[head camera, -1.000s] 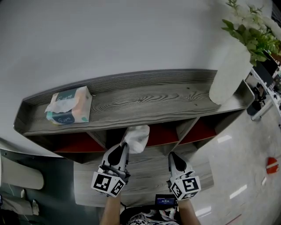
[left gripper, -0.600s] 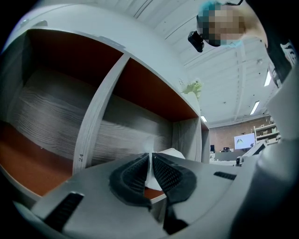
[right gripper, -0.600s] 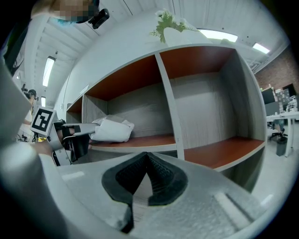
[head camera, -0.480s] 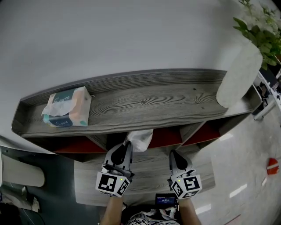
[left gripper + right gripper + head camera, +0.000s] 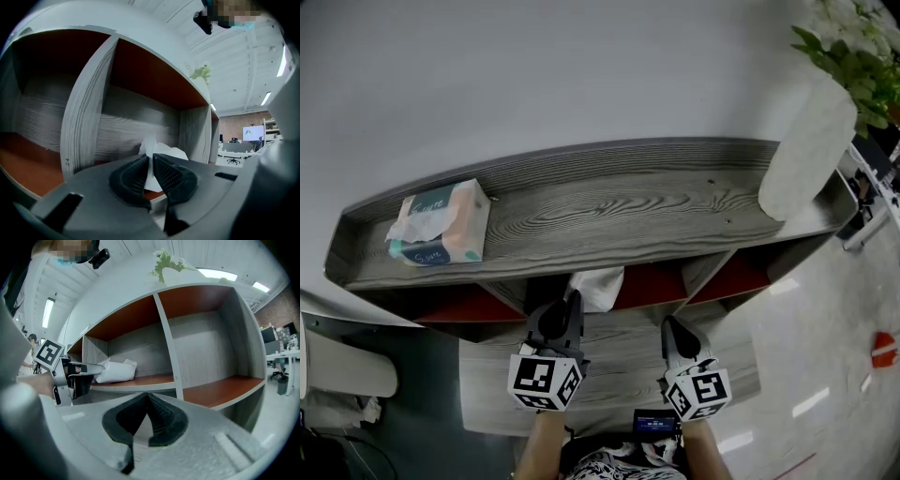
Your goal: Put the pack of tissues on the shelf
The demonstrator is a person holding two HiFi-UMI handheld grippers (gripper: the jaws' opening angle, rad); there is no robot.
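The pack of tissues (image 5: 598, 286) is white and soft, and my left gripper (image 5: 574, 298) is shut on its near edge. It pokes into the shelf unit's middle compartment (image 5: 652, 284), half hidden under the grey top board (image 5: 609, 211). In the left gripper view the pack (image 5: 165, 153) sticks out beyond the closed left gripper (image 5: 151, 161). From the right gripper view the pack (image 5: 116, 372) lies on the red-brown compartment floor, with the left gripper (image 5: 96, 367) at its left end. My right gripper (image 5: 668, 325) hangs shut and holds nothing, to the right, in front of the shelf.
A green and peach tissue box (image 5: 438, 223) lies at the left end of the top board. A tall white vase (image 5: 806, 150) with a green plant (image 5: 853, 56) stands at the right end. Upright grey dividers (image 5: 169, 350) separate the compartments. A lower grey board (image 5: 619, 361) lies under both grippers.
My left gripper has gone forward, carrying the white pack deeper under the top board. The right gripper has stayed about where it was.
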